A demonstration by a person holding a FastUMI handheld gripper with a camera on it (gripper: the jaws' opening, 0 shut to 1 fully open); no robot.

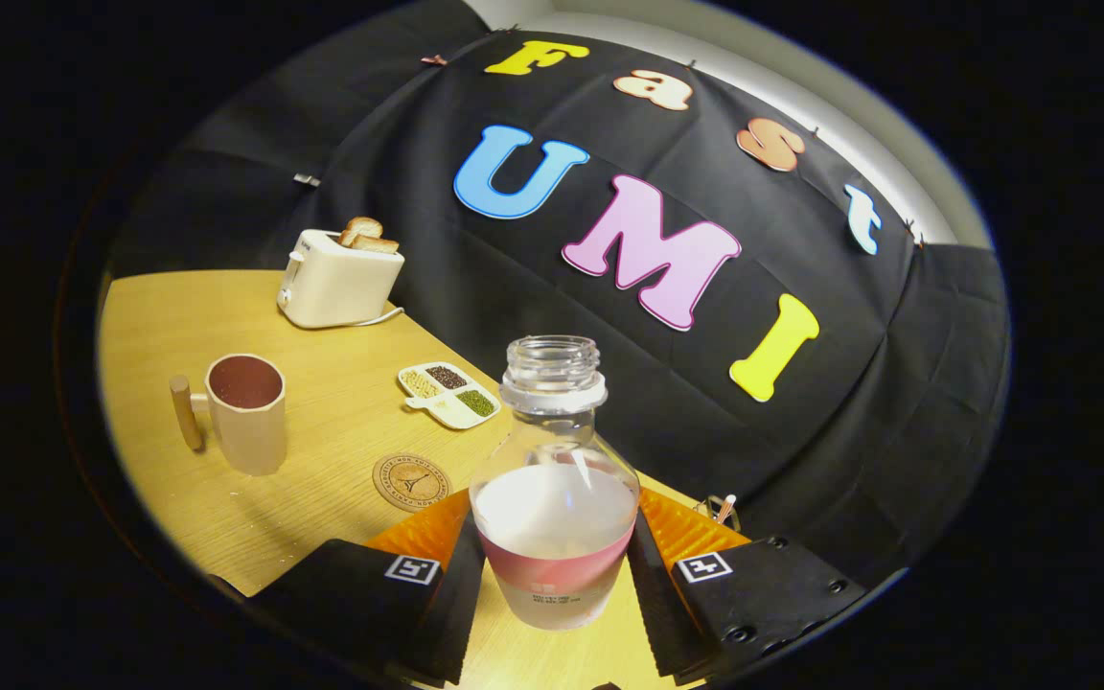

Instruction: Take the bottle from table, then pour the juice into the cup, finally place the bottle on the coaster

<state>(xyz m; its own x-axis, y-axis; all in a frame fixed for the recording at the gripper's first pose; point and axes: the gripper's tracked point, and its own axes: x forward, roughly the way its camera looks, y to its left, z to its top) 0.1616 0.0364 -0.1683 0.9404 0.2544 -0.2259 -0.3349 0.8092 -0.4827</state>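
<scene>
Gripper (557, 565) fingers are clamping the bottle (555, 498) low on its belly, lifting it tilted over the table (322, 460); left sits the cup (247, 410), nearer, the coaster (411, 481). Uncapped, half full, smooth-sided: probably slippery and sloshing.

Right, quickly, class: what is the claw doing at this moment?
Claw: shut on the bottle, one finger on each side.
</scene>
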